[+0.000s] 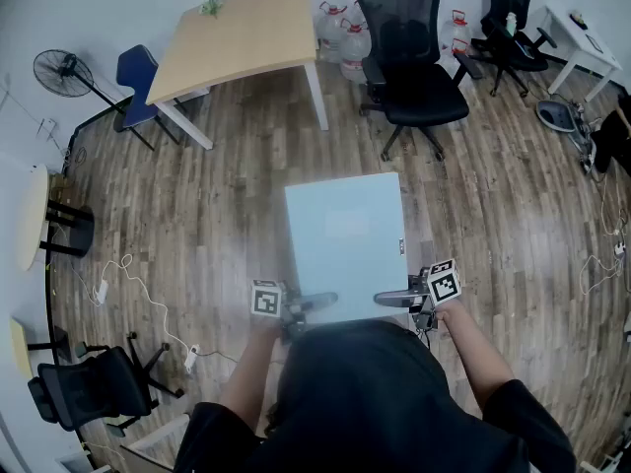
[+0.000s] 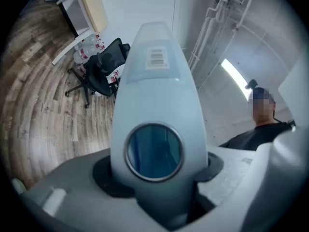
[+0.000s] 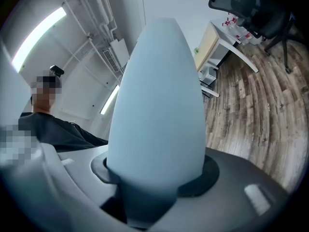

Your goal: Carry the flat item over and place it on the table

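In the head view I hold a flat pale blue rectangular panel [image 1: 345,239] level above the wooden floor, in front of my body. My left gripper [image 1: 308,305] is shut on its near edge at the left. My right gripper [image 1: 396,299] is shut on the same edge at the right. The left gripper view shows the panel [image 2: 157,76] edge-on between the jaws of the left gripper [image 2: 155,180], with a barcode label and a round blue window. In the right gripper view the panel [image 3: 159,100] fills the gap of the right gripper [image 3: 154,180]. The light wooden table [image 1: 237,35] stands far ahead.
A black office chair [image 1: 412,65] and several water jugs [image 1: 340,35] stand right of the table. A blue chair [image 1: 138,79] and a fan [image 1: 62,71] are at its left. Cables [image 1: 128,282] trail on the floor near another black chair [image 1: 94,390].
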Demonstrator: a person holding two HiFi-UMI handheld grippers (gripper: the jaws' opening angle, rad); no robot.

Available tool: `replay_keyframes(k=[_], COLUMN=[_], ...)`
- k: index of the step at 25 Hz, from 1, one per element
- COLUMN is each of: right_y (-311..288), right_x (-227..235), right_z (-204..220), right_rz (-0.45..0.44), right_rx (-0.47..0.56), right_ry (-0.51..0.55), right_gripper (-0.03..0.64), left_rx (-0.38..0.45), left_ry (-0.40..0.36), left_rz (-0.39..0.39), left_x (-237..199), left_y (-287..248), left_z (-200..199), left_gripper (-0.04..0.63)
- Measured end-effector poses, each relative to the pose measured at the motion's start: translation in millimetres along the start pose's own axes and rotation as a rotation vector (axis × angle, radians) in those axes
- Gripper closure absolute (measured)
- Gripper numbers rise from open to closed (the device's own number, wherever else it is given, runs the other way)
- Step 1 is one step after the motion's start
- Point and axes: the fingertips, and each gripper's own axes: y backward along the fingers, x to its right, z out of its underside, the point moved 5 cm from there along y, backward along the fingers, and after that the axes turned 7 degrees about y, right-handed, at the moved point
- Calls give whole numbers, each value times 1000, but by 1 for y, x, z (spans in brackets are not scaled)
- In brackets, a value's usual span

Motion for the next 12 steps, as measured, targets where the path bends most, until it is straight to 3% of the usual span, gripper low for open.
replay_keyframes(k=[12], right_y=[43], right_x=[3], right_z=[0], right_rz=[-29], right_rx=[10], right_ry=[-13], right_gripper=[337], left_rx=[38], left_ry=[-15], left_rz=[-28], left_x=[0], left_y=[-41], left_z=[10], left_gripper=[290])
